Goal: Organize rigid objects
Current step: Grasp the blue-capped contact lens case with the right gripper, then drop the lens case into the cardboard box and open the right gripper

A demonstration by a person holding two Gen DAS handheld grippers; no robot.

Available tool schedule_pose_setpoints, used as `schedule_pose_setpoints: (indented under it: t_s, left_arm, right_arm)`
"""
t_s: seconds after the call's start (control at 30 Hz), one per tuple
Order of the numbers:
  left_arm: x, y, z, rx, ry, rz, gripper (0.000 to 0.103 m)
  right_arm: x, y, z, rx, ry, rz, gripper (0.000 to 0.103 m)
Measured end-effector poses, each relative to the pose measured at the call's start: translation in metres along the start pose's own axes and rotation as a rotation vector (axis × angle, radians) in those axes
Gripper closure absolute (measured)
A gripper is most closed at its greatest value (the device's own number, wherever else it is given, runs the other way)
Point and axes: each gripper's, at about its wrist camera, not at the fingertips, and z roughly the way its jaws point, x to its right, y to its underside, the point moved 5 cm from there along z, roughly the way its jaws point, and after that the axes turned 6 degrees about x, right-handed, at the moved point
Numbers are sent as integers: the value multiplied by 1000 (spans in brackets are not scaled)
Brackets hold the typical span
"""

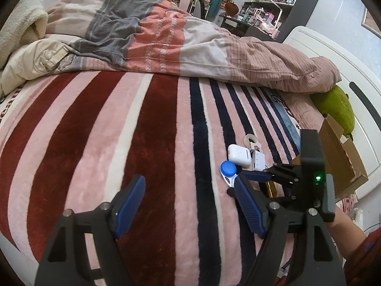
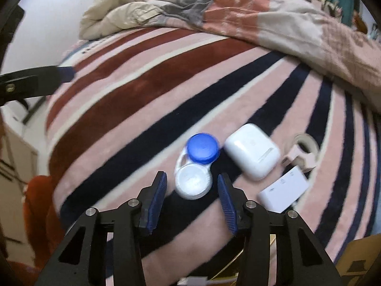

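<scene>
Step in hand: picking the contact lens case (image 2: 194, 166). Your right gripper (image 2: 191, 190) stands half-narrowed, pads not touching; advance, then close. Left gripper (image 1: 188, 205) wide, empty.

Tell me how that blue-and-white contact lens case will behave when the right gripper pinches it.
The contact lens case looks like hard plastic, so probably stiff and light. It lies flat on the plush striped blanket, so it should not roll, though the soft pile may let it sink. Its round white cap is smooth and could slip or pivot between the right gripper pads.
</scene>
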Motion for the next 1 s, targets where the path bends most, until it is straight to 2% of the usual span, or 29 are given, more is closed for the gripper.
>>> schedule_pose_setpoints:
  t_s: [0.03, 0.07, 0.17, 0.27, 0.33, 0.37, 0.4, 0.53, 0.63, 0.73, 0.87, 1.0]
  left_arm:
    - [-1, 1, -1, -2, 2, 1, 29]
    - [-1, 1, -2, -4, 3, 0, 29]
    - [2, -1, -5, -10, 19, 7, 29]
    - [16, -7, -8, -12, 51, 43, 29]
    - [36, -15, -13, -1, 90, 83, 29]
    - [53, -21, -16, 7, 136, 107, 29]
    - [64, -25, -17, 12, 170, 118, 31]
    - [121, -44, -18, 5, 297, 177, 56]
    - [167, -55, -14, 3, 377, 226, 69]
    - [207, -63, -7, -3, 420, 270, 79]
    - [271, -65, 13, -48, 473, 330, 80]
    - [316, -59, 38, -120, 501, 365, 80]
  right_arm:
    - [-2, 1, 3, -8, 2, -9, 74]
    - [-2, 1, 5, -13, 11, -19, 77]
    - [-8, 0, -3, 10, 44, -32, 77]
    - [-15, -8, -30, 73, 19, -25, 77]
    - [-20, -15, -55, 121, -6, -22, 77]
    - [-21, -17, -67, 142, -15, -23, 77]
    - [-22, -20, -80, 162, -24, -23, 77]
    - [-18, -27, -136, 255, -44, -6, 77]
    - [-2, -23, -173, 314, -38, 22, 77]
    - [20, -12, -206, 367, -26, 45, 77]
    - [62, 9, -238, 395, 28, 102, 77]
    - [103, 37, -256, 375, 62, 184, 77]
